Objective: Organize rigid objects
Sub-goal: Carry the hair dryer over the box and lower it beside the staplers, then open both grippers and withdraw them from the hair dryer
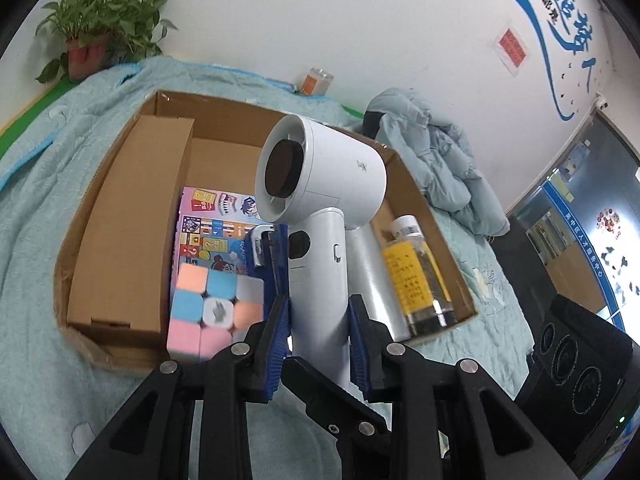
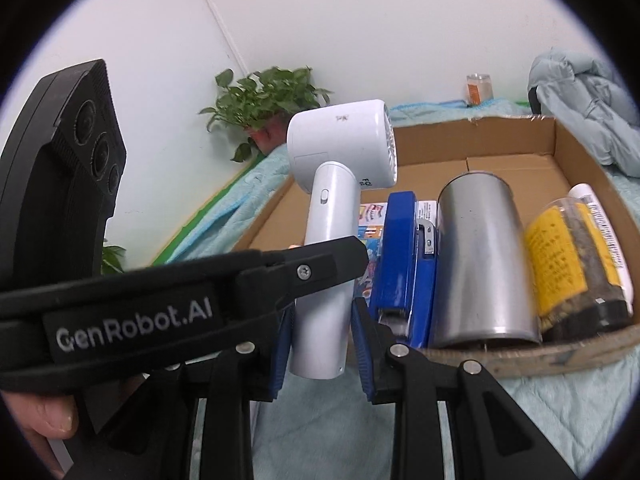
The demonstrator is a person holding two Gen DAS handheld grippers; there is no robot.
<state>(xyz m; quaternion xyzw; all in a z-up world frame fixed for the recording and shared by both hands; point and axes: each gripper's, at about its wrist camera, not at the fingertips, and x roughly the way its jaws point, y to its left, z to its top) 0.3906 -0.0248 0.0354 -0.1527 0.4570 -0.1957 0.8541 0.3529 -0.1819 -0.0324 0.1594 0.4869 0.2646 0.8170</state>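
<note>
- Left wrist view:
  - Dryer (image 1: 320,184): white hair dryer, held upright in the air over the near edge of the box (image 1: 120,208), barrel pointing toward the camera and to the left.
  - Left gripper (image 1: 320,320): blue pads pinching the dryer's handle on both sides, low on the shaft below the switch.
  - Box holds a carton (image 1: 128,220), a printed sheet (image 1: 208,220), a cube (image 1: 212,308), a stapler (image 1: 272,256), a steel cup (image 1: 368,280) and a jar (image 1: 420,276); the space behind the sheet looks free.
  - Handling, as a judgement: hard smooth plastic, fairly light but top-heavy, so the head may swing if the hold is loose. The round handle looks slippery.

- Right wrist view:
  - Dryer (image 2: 340,152): same item seen from the other side, handle hanging down in front of the box rim (image 2: 560,352).
  - Right gripper (image 2: 320,340): pads closed on the bottom end of the handle, below the left gripper's finger (image 2: 320,264), which crosses the view.
  - A person's fingertip (image 2: 56,416) shows at the lower left.
  - Stapler (image 2: 404,264), cup (image 2: 480,260) and jar (image 2: 576,260) lie side by side along the near wall of the box.
  - Hold, as a judgement: the handle is the right place, since the barrel is too wide for the jaws. Two grips on one shaft steady the heavy head, and it is best laid down on its side.
</note>
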